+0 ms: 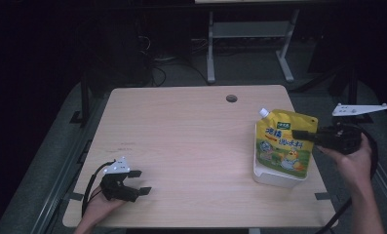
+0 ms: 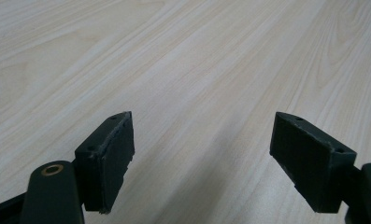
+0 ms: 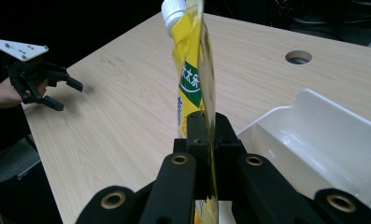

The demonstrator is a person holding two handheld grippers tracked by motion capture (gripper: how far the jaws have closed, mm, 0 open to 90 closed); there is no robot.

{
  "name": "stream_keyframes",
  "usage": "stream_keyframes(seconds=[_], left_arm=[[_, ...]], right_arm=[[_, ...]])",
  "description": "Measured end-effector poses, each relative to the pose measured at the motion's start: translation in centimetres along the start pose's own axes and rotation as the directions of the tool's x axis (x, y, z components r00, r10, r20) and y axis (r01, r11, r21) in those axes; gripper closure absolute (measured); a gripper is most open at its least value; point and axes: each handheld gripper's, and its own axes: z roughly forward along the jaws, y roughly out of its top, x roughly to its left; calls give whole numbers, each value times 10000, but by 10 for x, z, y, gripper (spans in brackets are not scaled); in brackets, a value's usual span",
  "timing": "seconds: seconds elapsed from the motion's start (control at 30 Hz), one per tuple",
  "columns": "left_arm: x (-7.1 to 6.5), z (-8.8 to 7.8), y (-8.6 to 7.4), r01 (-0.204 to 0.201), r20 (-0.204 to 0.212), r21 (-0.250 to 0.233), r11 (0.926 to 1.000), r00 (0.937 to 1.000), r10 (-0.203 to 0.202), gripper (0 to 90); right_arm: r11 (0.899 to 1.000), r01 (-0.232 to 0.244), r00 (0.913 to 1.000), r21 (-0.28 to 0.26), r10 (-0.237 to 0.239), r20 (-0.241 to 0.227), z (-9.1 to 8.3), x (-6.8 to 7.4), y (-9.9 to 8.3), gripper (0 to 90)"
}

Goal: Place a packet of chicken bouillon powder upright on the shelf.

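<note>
Left gripper (image 1: 138,182) sits low over the table (image 1: 181,141) at its near-left corner, held by the person's left hand (image 1: 96,207), grey three-cornered plate on top. Jaws wide apart, nothing btwn them; in left gripper view (image 2: 202,154) just bare light wood grain shows in the gap. From right gripper view the same gripper (image 3: 66,93) is seen far off at the left w/ both jaws spread, well apart from everything else.

Mid-table: bare wood; a round cable hole (image 1: 231,98) near the far edge.

Right side: yellow spouted pouch (image 1: 282,141), white cap at its top-left corner, stands upright w/ printed face toward the camera. Its bottom sits in a white tray (image 1: 274,176) near the table's right edge. Right gripper (image 1: 300,134), in the person's right hand (image 1: 354,158), comes in from the right and is clamped on the pouch's right edge, roughly upper-mid height. In right gripper view (image 3: 205,135) the pouch (image 3: 192,79) is edge-on, thin sheet pinched tight btwn the two jaws, running up from them to the cap at top; tray (image 3: 314,135) lies just right of the jaws, inside looks empty there.

Beyond the table: dark floor, a white desk frame (image 1: 249,44).
</note>
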Motion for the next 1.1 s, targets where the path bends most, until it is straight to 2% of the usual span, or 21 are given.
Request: stream_keyframes(seconds=[0.23,0.5,0.6,0.77,0.93,0.97,1.0,1.1], left_arm=[[0,1,0,30,13,9,10000,10000,-30,216],[0,1,0,58,53,3,10000,10000,-58,216],[0,2,0,89,99,11,10000,9999,-89,216],[-1,3,1,71,113,21,10000,9999,-72,215],[0,3,1,121,133,1,9999,9998,-121,215],[0,3,1,121,133,1,9999,9998,-121,215],[0,3,1,153,147,-38,9999,9998,-153,215],[1,3,1,173,153,-58,9998,9997,-172,214]], right_arm=[[9997,-224,9996,-48,223,-169,13,-6,-17,875],[9977,-563,9955,-372,532,-779,22,-12,-38,869],[9957,-750,9899,-537,678,-1241,22,-15,-45,870],[9944,-867,9848,-600,765,-1557,21,-17,-50,872],[9952,-880,9721,-435,762,-2219,22,-18,-54,874],[9952,-880,9721,-435,762,-2219,22,-18,-54,874],[9957,-866,9677,-339,760,-2403,22,-18,-54,875],[9964,-822,9626,-212,739,-2608,22,-19,-54,876]])
